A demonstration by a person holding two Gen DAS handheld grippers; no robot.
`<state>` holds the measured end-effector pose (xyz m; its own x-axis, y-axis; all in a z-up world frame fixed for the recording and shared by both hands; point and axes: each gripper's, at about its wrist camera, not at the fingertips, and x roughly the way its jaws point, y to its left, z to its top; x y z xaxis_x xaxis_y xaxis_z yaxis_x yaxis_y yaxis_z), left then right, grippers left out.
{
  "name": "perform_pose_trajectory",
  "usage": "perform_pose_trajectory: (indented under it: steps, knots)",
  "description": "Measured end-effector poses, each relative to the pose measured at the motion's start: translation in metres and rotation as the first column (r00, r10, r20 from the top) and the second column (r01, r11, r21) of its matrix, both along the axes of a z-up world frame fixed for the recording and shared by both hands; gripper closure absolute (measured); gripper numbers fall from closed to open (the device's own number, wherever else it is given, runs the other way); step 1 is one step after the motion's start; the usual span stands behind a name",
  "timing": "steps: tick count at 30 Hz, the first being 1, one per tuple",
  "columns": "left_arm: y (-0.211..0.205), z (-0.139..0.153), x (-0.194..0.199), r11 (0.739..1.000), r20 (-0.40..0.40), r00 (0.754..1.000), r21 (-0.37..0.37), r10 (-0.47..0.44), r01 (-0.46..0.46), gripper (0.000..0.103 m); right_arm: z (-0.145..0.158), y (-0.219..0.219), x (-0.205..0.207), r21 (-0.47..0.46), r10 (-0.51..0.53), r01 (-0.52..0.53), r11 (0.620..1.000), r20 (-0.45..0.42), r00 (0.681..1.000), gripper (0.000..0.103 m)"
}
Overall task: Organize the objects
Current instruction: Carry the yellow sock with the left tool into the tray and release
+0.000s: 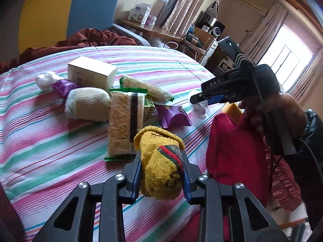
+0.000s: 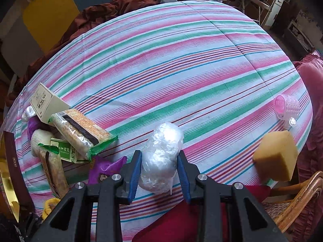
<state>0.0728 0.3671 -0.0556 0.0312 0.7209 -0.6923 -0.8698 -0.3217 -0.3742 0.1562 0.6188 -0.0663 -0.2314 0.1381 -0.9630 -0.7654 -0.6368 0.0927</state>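
Observation:
My left gripper (image 1: 161,157) is shut on a yellow rolled sock (image 1: 161,161) with a red and green band, held just above the striped bedspread (image 1: 50,141). My right gripper (image 2: 159,157) has its jaws around a clear plastic bundle (image 2: 161,157) that lies on the bedspread (image 2: 181,60); both pads touch its sides. The right gripper also shows in the left wrist view (image 1: 193,98), above the same bundle (image 1: 198,110). A pile lies at the left: a beige box (image 1: 90,72), a white sock roll (image 1: 86,104), rice cracker packs (image 1: 123,125), purple packets (image 1: 173,117).
A yellow sponge block (image 2: 276,157) and a pink hair roller (image 2: 286,106) lie at the bed's right edge. A red cloth (image 1: 232,145) hangs at the near edge. A wicker chair (image 2: 298,197) stands at the right. A gold and brown box (image 2: 10,171) stands at the left.

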Motion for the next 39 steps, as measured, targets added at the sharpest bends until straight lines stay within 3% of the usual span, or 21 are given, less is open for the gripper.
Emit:
perform_pose_trajectory:
  steps: [8,15,21,27,29,32,39]
  knots:
    - [-0.072,0.018,-0.032,0.984,-0.051,0.983,0.022,0.175,-0.174,0.07,0.016,-0.001,-0.003,0.094,0.008,-0.002,0.996,-0.061,0.998,0.069]
    - [-0.148,0.024,-0.073,0.926,-0.087,0.922,0.024,0.378,-0.378,0.07,0.016,0.005,-0.009,0.113,0.01,-0.002,0.994,-0.073,0.997,0.069]
    - [-0.221,0.032,-0.105,0.833,-0.128,0.824,0.033,0.551,-0.552,0.069,0.015,0.004,-0.009,0.123,0.006,0.003,0.992,-0.07,0.998,0.069]
    - [-0.291,0.03,-0.15,0.684,-0.171,0.672,0.018,0.721,-0.729,0.069,0.019,0.001,-0.008,0.151,0.006,0.005,0.989,-0.074,0.997,0.069]
    - [-0.306,0.025,-0.162,0.644,-0.203,0.631,0.0,0.749,-0.765,0.069,0.019,0.0,-0.008,0.158,0.007,0.005,0.987,-0.076,0.997,0.069]
    - [-0.318,0.013,-0.179,0.606,-0.259,0.594,-0.039,0.761,-0.794,0.069,0.019,0.0,-0.009,0.163,0.006,0.006,0.987,-0.072,0.997,0.069]
    - [-0.337,-0.01,-0.198,0.55,-0.298,0.552,-0.098,0.779,-0.829,0.053,0.019,0.0,-0.008,0.175,-0.004,0.015,0.984,-0.063,0.998,0.069]
